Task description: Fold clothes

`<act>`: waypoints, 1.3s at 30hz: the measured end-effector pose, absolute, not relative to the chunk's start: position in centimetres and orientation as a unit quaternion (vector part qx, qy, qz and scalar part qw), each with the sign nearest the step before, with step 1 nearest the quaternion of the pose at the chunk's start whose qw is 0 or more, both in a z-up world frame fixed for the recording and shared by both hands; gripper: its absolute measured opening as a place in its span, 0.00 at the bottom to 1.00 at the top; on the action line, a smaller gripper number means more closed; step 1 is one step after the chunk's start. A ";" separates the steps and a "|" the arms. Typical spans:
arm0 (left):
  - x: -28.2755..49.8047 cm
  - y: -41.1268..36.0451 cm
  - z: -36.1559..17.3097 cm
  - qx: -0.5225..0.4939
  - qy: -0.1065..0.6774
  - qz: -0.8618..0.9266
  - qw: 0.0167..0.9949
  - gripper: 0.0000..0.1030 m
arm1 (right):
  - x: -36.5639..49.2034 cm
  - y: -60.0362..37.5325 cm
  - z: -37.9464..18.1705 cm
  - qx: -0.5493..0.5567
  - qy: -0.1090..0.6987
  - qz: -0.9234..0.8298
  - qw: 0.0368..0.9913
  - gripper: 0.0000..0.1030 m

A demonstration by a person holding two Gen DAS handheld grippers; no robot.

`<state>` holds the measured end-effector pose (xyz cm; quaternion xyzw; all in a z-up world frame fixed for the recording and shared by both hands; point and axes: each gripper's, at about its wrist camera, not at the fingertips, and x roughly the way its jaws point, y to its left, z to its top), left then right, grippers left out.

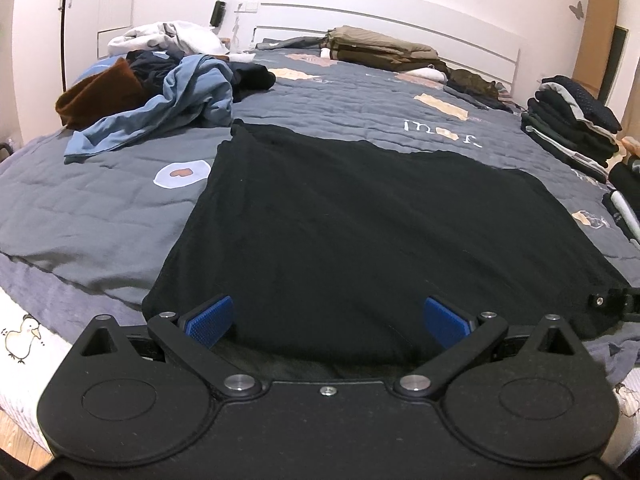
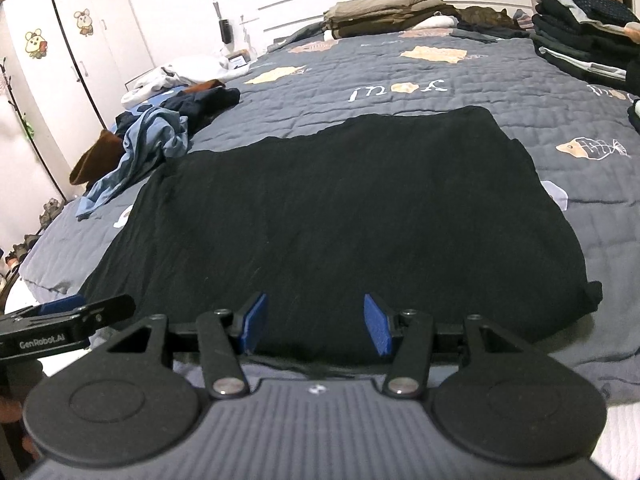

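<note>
A black garment point(image 1: 360, 232) lies spread flat on the grey quilted bed point(image 1: 100, 216), its near edge at the bed's front. It also shows in the right wrist view point(image 2: 340, 216). My left gripper point(image 1: 328, 322) is open, its blue pads point(image 1: 210, 320) over the garment's near edge, holding nothing. My right gripper point(image 2: 316, 326) is open at the same near edge further right, its blue pads point(image 2: 376, 324) apart and empty. The left gripper point(image 2: 64, 316) shows at the left in the right wrist view.
A heap of unfolded clothes, blue point(image 1: 168, 108), brown point(image 1: 100, 96) and white point(image 1: 168, 36), lies at the far left. Folded stacks sit at the right edge point(image 1: 572, 120) and by the headboard point(image 1: 376, 48). White wardrobes point(image 2: 68, 52) stand on the left.
</note>
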<state>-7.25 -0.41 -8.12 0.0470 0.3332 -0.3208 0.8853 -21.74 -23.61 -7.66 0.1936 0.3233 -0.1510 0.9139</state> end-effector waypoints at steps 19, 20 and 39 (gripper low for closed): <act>-8.8 0.3 -7.8 0.048 0.334 -0.329 0.882 0.99 | -23.5 -22.8 -7.8 0.205 0.323 -0.161 0.910 0.51; -8.9 0.5 -7.8 0.046 0.335 -0.328 0.882 0.99 | -23.6 -22.9 -7.8 0.205 0.323 -0.162 0.910 0.51; -11.4 2.5 -7.6 -0.045 0.371 -0.298 0.878 0.99 | -25.5 -22.1 -8.6 0.183 0.344 -0.138 0.911 0.51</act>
